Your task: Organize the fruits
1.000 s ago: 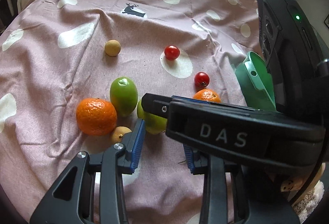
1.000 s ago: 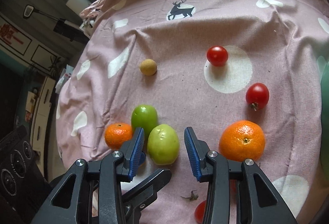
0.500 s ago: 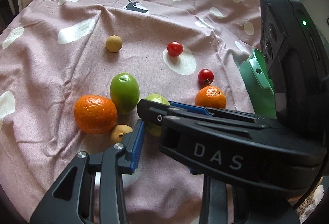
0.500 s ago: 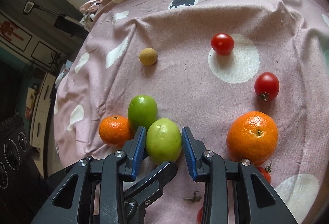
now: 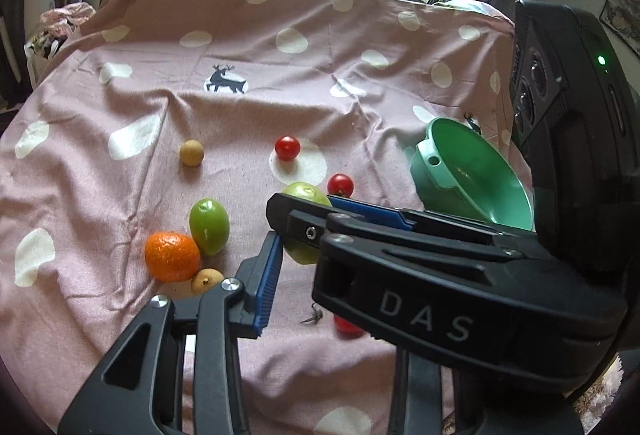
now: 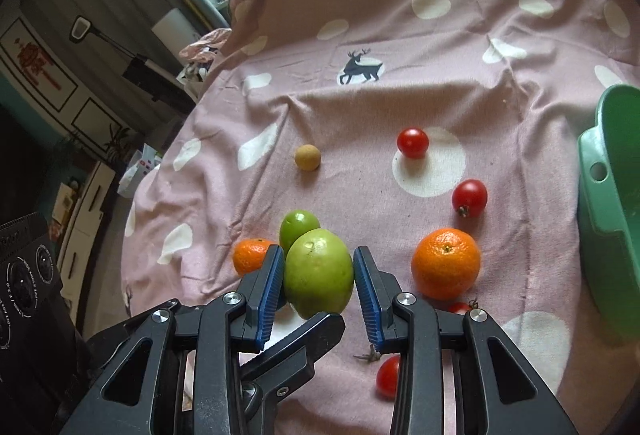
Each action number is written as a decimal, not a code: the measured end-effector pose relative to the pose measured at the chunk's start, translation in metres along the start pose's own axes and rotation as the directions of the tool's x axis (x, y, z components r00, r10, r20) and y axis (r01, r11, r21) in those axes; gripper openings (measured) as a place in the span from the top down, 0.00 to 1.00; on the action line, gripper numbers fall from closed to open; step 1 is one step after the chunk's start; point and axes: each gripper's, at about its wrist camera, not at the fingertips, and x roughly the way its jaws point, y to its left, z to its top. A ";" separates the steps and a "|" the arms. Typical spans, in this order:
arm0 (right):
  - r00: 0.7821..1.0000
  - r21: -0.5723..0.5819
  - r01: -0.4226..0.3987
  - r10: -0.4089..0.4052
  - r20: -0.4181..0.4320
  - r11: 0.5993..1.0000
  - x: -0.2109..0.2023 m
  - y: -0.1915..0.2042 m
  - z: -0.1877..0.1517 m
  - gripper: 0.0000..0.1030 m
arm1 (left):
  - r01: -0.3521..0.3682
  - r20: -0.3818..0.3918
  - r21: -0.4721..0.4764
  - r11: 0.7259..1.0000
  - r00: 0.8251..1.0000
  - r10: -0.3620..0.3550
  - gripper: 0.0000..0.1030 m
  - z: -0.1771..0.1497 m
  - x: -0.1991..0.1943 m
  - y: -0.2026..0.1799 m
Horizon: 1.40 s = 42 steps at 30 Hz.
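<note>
My right gripper is shut on a pale green fruit and holds it just above the pink spotted cloth. In the left wrist view the right gripper crosses in front, with that fruit in its blue pads. My left gripper shows only its left finger; the other is hidden behind the right gripper. Nothing shows in its narrow jaws. A second green fruit, an orange and a small longan lie together on the left. A green bowl stands at the right.
A larger orange lies right of the held fruit. Cherry tomatoes and another longan are scattered over the cloth. The cloth drapes over a raised back below the window. Cluttered floor lies off the left edge.
The right jaws closed on the pale green fruit and lifted it off the cloth. Both grippers rose and tilted up, so the window and bowl now show more.
</note>
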 end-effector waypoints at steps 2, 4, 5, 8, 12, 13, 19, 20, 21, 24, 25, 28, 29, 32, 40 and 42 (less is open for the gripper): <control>0.999 -0.003 -0.006 0.006 0.042 1.000 -0.015 -0.001 0.003 0.62 | 0.004 0.027 0.029 1.000 1.000 -0.004 0.67 0.005 -0.007 -0.013; 0.996 -0.003 0.002 -0.001 0.084 1.000 -0.031 -0.003 0.005 0.62 | 0.007 0.049 0.062 0.998 0.999 -0.010 0.68 0.009 -0.012 -0.027; 0.995 -0.002 0.004 -0.004 0.104 1.000 -0.039 -0.004 0.006 0.62 | 0.014 0.061 0.076 0.997 0.998 -0.019 0.68 0.011 -0.015 -0.033; 0.987 0.009 0.020 -0.021 0.161 1.000 -0.063 -0.010 0.007 0.62 | 0.037 0.093 0.118 0.992 0.995 -0.048 0.68 0.017 -0.018 -0.051; 0.973 0.041 0.029 -0.038 0.228 0.999 -0.087 -0.023 0.009 0.62 | 0.057 0.108 0.174 0.983 0.991 -0.077 0.68 0.026 -0.017 -0.075; 0.970 0.052 0.030 -0.042 0.240 0.998 -0.093 -0.028 0.010 0.62 | 0.065 0.107 0.188 0.980 0.991 -0.086 0.68 0.028 -0.015 -0.082; 0.949 0.112 0.061 -0.092 0.301 0.992 -0.122 -0.060 0.008 0.62 | 0.110 0.079 0.278 0.954 0.987 -0.137 0.68 0.039 0.001 -0.125; 0.945 0.127 0.063 -0.100 0.312 0.990 -0.127 -0.067 0.008 0.62 | 0.123 0.075 0.288 0.950 0.986 -0.150 0.68 0.040 0.005 -0.131; 0.941 0.146 0.067 -0.111 0.320 0.987 -0.131 -0.074 0.008 0.62 | 0.134 0.068 0.296 0.946 0.985 -0.160 0.68 0.042 0.010 -0.137; 0.934 0.196 0.075 -0.138 0.330 0.978 -0.140 -0.095 0.006 0.62 | 0.161 0.042 0.316 0.935 0.982 -0.184 0.68 0.043 0.024 -0.154; 0.933 0.212 0.076 -0.145 0.330 0.974 -0.143 -0.102 0.005 0.62 | 0.173 0.029 0.322 0.931 0.981 -0.192 0.68 0.043 0.029 -0.159; 0.929 0.246 0.099 -0.178 0.323 0.964 -0.148 -0.121 0.001 0.62 | 0.202 -0.007 0.332 0.921 0.977 -0.211 0.68 0.042 0.042 -0.173; 0.929 0.247 0.110 -0.188 0.319 0.963 -0.149 -0.127 0.001 0.62 | 0.209 -0.018 0.334 0.919 0.976 -0.216 0.68 0.041 0.046 -0.177; 0.929 0.269 0.129 -0.211 0.304 0.955 -0.150 -0.141 -0.004 0.62 | 0.227 -0.049 0.339 0.913 0.973 -0.224 0.68 0.040 0.059 -0.187; 0.938 0.373 0.131 -0.237 0.254 0.919 -0.145 -0.181 -0.011 0.62 | 0.282 -0.122 0.319 0.905 0.959 -0.256 0.68 0.037 0.091 -0.199; 0.939 0.390 0.138 -0.245 0.239 0.910 -0.143 -0.187 -0.012 0.62 | 0.295 -0.138 0.309 0.904 0.955 -0.264 0.68 0.036 0.097 -0.199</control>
